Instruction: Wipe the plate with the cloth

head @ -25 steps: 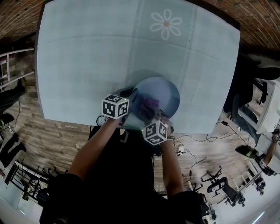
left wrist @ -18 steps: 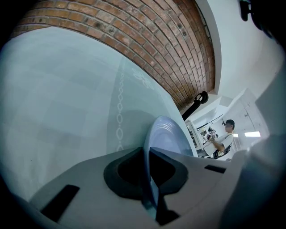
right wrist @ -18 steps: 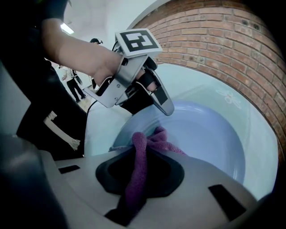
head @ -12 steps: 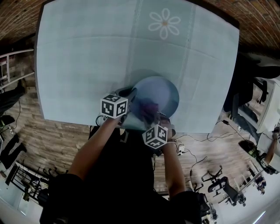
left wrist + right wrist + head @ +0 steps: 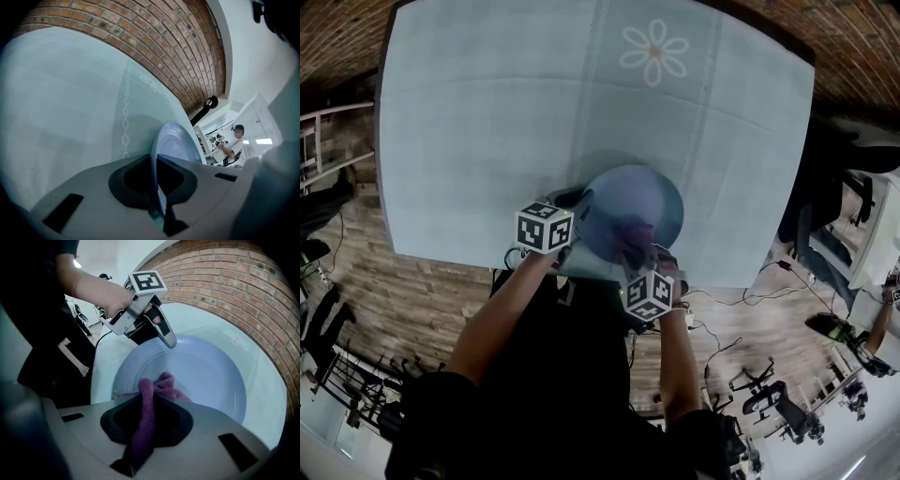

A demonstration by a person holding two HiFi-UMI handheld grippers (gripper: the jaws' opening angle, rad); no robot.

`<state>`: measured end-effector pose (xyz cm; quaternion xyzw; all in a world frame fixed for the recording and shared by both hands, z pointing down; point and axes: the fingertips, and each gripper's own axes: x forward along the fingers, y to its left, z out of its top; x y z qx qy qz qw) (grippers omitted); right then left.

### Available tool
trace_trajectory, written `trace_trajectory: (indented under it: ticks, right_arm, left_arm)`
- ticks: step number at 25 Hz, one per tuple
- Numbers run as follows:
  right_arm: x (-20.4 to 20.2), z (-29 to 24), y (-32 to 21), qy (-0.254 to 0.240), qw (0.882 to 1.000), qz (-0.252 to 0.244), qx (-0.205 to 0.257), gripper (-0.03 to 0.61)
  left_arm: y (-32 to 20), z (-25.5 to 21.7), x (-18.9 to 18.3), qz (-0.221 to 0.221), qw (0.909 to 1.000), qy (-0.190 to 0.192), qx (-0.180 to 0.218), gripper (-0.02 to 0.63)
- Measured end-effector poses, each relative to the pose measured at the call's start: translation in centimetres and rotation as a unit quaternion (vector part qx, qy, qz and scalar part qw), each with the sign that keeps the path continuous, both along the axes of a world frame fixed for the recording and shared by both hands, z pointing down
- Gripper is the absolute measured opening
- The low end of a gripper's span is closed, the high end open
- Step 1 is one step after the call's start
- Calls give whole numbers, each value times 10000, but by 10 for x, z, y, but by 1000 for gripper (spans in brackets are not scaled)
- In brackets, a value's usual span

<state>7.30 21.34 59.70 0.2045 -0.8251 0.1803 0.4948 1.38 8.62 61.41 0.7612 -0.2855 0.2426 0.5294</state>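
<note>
**A:** Which part of the wipe is this?

**B:** Looks like mid-wipe to me. The left gripper point(image 5: 157, 190) has its jaws pinched shut on the rim of the plate point(image 5: 649, 199), which sits at the near edge of the table point(image 5: 487, 122), right in front of the person. It looks a bit tilted, but I can't tell if it's lifted clear.

**A:** And the other one?

**B:** The right gripper point(image 5: 145, 427) has its jaws closed on the purple cloth point(image 5: 151, 401). The cloth is bunched up between them, and the loose end lies on the plate's inner face, close to the near rim.

**A:** So what's next?

**B:** My guess is dragging the cloth across the rest of the face, out toward the far rim. That needs light downward pressure so the fabric actually rubs instead of skating over. The left grip has to stay firm too, or the plate will twist. The patch of rim under the left jaws probably can't be reached without turning the plate or re-gripping.
</note>
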Motion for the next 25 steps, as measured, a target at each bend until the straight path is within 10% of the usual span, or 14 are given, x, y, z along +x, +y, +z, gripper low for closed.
trace_trajectory:
  ticks: [25]
  right_arm:
    - [6,3,-123,330,9964,82,772,64]
  left_arm:
    - [1,1,-3,37,10000,-31,25,46]
